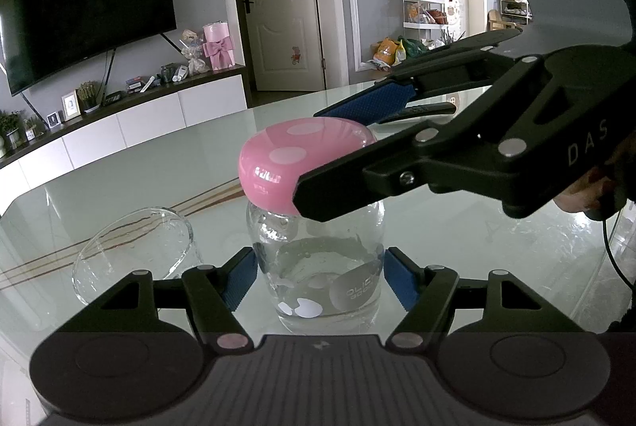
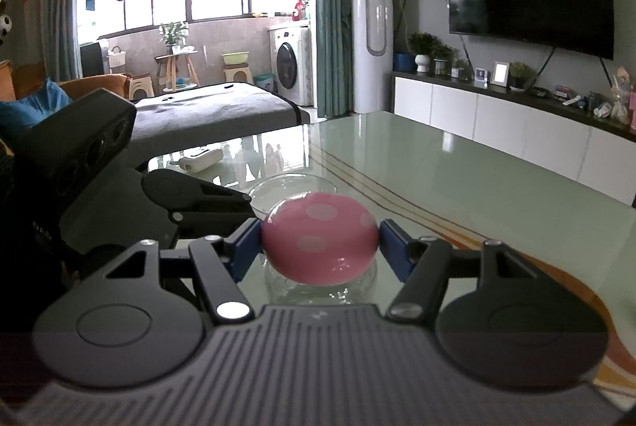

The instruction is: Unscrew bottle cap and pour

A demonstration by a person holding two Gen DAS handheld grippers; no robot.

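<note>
Between the blue pads of the left tongs stands the bottle, a squat clear glass jar with white printed spots and a round grey label low on its wall, resting upright on the glossy pale-green counter. Both pads press its sides, so these tongs are clamped on the glass body. Water fills its lower part.

On top sits the cap, a glossy pink mushroom-shaped dome with paler pink dots, wider than the neck beneath it. The right tongs reach in from the left tongs' right side and are closed on that cap, one blue pad against each flank.

Just left of the left tongs, a clear drinking glass stands on the counter close beside the bottle; whether the two touch is hard to tell.

From the right wrist, the bottle's body is mostly hidden under the cap and the tongs' own frame, with only a strip of clear glass showing. The near finger of the right tongs covers part of the cap's edge in the left wrist view, and the label's lettering is too small to read fully.
</note>
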